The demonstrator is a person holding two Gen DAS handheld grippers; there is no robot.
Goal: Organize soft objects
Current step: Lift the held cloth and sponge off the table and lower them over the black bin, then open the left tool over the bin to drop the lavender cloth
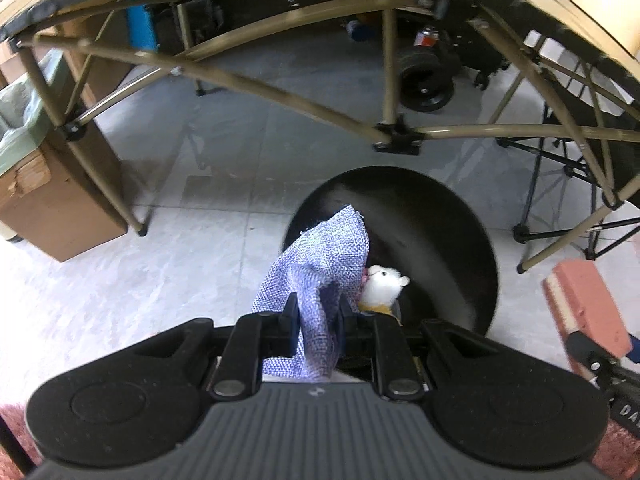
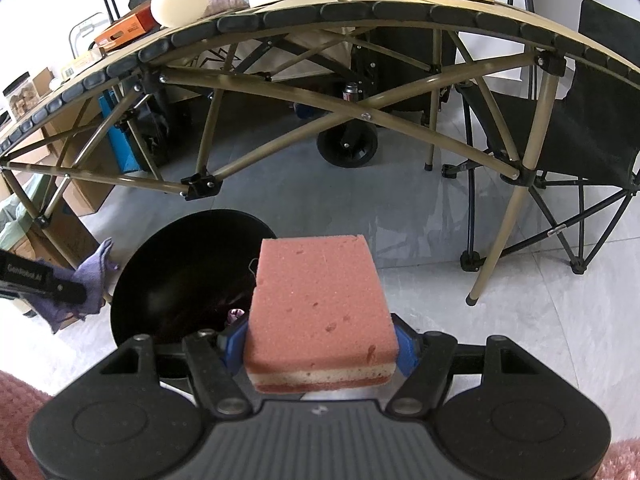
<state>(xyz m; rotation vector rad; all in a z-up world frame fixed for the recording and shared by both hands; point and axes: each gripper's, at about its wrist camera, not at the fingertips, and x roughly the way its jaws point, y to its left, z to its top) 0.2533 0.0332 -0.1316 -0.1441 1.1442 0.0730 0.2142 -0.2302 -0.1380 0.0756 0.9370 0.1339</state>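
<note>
While the left gripper (image 1: pixel 316 312) pinches the limp purple cloth (image 1: pixel 320 256) over the black bin (image 1: pixel 460 232), the right gripper (image 2: pixel 322 344) clamps the pink sponge (image 2: pixel 320 300) by its sides just beside it — both light, squashy.

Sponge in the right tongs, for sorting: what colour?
Pink sponge with a cream middle layer; right wrist view.

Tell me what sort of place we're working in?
Probably a cluttered workroom or storage area, not a kitchen: a folding camp table, a folding chair, cardboard boxes and a wheeled cart on a tiled floor.
</note>
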